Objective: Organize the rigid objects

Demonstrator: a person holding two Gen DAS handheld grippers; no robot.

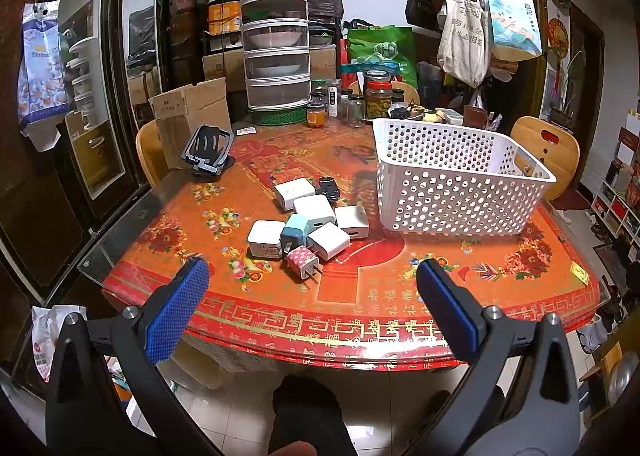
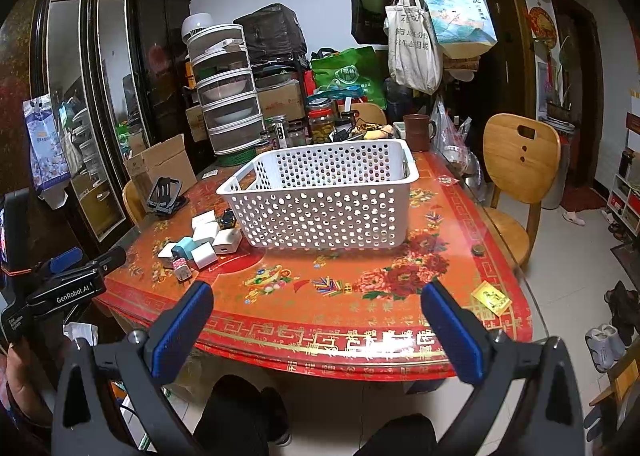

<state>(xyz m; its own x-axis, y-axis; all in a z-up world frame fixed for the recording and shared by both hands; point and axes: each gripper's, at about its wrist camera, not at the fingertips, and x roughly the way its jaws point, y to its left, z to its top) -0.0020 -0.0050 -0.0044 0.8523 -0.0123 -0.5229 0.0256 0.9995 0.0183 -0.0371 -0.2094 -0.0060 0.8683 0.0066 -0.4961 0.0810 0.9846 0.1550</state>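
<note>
Left wrist view: left gripper (image 1: 312, 276) spread wide, empty, at frame bottom over the counter (image 1: 360, 296) edge. Chargers (image 1: 308, 224) clustered centre frame, left of the basket (image 1: 452, 184), just beside it.

Right wrist view: right gripper (image 2: 316, 296) spread wide, empty. Basket (image 2: 320, 196) centre; chargers (image 2: 200, 240) at its lower left.

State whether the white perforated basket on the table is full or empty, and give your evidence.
Apparently empty: the white basket shows only bare walls through its holes, and the chargers still lie outside on the table. Its floor is partly hidden.
</note>
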